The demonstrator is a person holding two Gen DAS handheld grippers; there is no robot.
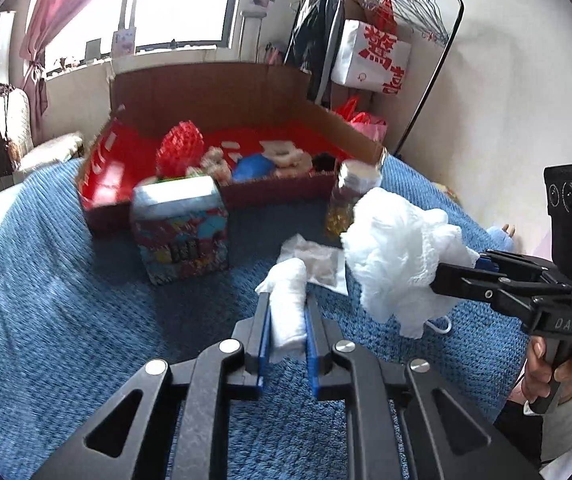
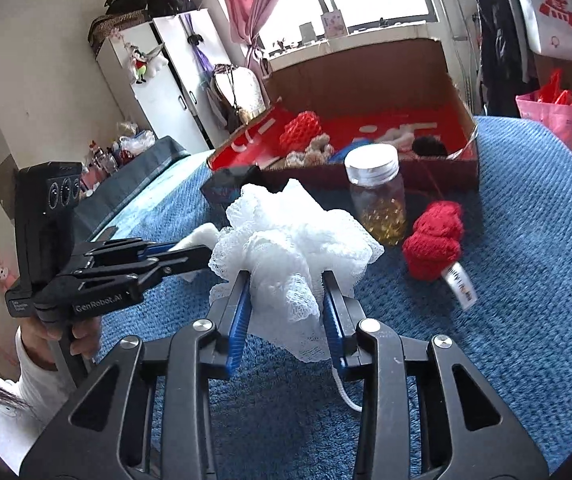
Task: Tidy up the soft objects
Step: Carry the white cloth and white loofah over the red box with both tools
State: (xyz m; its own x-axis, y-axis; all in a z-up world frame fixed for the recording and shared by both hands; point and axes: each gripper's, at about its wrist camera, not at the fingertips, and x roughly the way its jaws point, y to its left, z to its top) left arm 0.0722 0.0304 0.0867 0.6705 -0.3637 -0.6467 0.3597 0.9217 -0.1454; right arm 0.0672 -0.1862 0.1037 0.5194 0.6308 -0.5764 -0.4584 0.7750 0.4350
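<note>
Left wrist view: looks forward and slightly downward along the left gripper [image 1: 287, 320], close above the blue blanket [image 1: 66, 300], facing the cardboard box [image 1: 214, 92] and window. Right wrist view: looks likewise along the right gripper [image 2: 287, 308], angled leftward. Shared field: box, glass jar [image 2: 377, 196], white mesh sponge [image 2: 289, 256]; each view shows the opposite gripper from the side.

A white mesh puff [image 2: 293, 256] was pinched above the blue blanket, cord dangling. A rolled white cloth [image 1: 287, 304] was clamped lengthwise. A red knitted piece [image 2: 433, 246] lay on the blanket beside the jar. Other soft items sat in the red-lined box [image 1: 246, 92].
</note>
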